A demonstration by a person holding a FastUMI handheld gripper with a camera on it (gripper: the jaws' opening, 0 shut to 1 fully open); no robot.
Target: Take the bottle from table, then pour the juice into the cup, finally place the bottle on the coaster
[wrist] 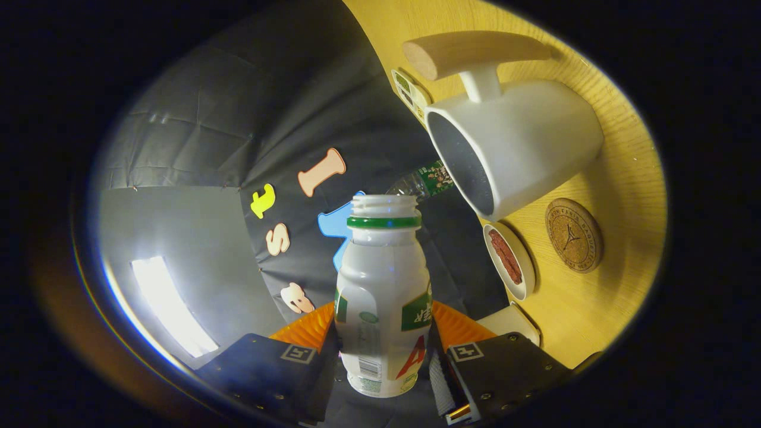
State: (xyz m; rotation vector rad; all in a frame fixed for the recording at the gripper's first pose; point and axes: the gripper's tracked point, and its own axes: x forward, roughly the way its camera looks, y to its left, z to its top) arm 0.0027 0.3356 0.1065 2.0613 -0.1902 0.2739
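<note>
Clamped on the bottle point(383, 297), my claw point(383, 356) has both fingers pressing its lower sides, one finger point(279, 374) on the left, the other on the right. I see the bottle uncapped, its threaded mouth open above a green ring, pointing ahead toward the cloth wall. My view is rolled over, so the wooden table point(618, 297) stands to the right. On it, far and right of the bottle mouth, is the white cup point(523, 148) with a wooden handle, its opening facing the bottle but well apart from it. Near the cup lies a round cork coaster point(574, 236), bare. Between coaster and bottle sits a small white dish point(511, 260) with something red in it. A clear plastic bottle point(422, 181) shows just beyond the cup's rim.
</note>
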